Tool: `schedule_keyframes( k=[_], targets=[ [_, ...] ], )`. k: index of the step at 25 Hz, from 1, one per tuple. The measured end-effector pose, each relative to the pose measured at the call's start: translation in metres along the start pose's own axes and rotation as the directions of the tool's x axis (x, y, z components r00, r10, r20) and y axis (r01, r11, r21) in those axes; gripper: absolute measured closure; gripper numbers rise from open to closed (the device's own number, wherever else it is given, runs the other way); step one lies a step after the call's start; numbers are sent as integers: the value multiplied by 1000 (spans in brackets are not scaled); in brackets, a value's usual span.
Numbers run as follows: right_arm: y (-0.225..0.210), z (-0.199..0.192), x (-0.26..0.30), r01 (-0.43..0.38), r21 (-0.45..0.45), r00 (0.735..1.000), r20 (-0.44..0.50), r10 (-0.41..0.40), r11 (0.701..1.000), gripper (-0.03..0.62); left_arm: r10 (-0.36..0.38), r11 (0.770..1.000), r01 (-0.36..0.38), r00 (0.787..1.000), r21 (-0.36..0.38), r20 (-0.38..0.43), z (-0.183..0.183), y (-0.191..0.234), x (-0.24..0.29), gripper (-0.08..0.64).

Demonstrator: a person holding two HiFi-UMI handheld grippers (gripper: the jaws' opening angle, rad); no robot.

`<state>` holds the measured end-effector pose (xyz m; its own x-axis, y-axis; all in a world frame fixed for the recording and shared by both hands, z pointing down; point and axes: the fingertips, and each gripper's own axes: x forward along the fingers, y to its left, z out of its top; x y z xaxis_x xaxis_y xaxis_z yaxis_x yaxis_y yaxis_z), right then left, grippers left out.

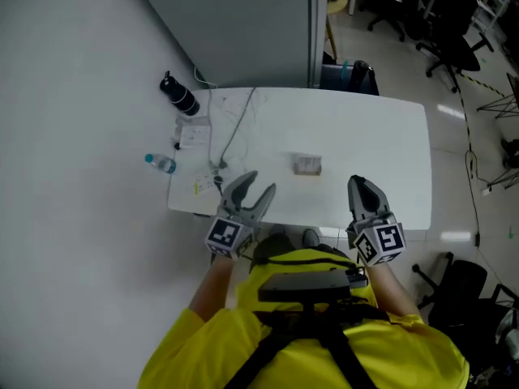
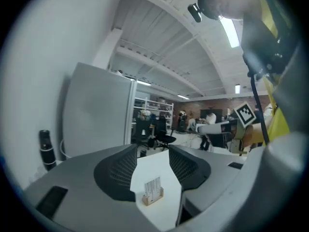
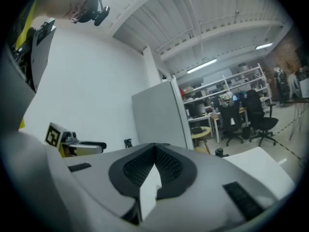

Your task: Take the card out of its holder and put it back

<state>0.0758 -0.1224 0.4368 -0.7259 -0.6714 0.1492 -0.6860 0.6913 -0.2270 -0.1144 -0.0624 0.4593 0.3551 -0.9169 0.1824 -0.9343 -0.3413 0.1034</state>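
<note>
my left gripper (image 1: 258, 183) hangs over the near table (image 1: 381, 128) edge, jaws wide and empty. my right gripper (image 1: 361, 186) beside it is closed on nothing. i'd steady the wooden holder (image 2: 152, 197) with one and lift the card (image 2: 152, 185) straight up. it stands ahead, clear of both, at one o'clock from the left gripper and eleven from the right.

Wht table (image 1: 365, 136), grey partition (image 1: 235, 23) behind, office chairs (image 1: 454, 39) beyond.

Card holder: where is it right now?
In the head view the card holder stands midway on the white table, ahead of and between the left gripper and right gripper, touching neither.
</note>
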Motion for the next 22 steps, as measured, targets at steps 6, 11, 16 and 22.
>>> schedule_keyframes(
  k=[6, 11, 16, 22],
  targets=[
    [-3, -12, -9, 98, 3, 995, -19, -98, 995, 586, -284, 944, 310, 937, 109, -205, -71, 6, 90, 325],
    [-6, -47, -4, 153, 26, 984, -91, -150, 988, 586, -419, 855, 502, 815, 127, -399, -152, 20, 144, 391],
    [-2, -81, 6, 189, 60, 972, -151, -178, 980, 586, -534, 765, 641, 684, 60, -496, -203, 27, 171, 391],
    [1, -118, 4, 225, 87, 956, -211, -203, 971, 586, -606, 699, 714, 616, 32, -502, -223, 18, 191, 447]
  ],
)
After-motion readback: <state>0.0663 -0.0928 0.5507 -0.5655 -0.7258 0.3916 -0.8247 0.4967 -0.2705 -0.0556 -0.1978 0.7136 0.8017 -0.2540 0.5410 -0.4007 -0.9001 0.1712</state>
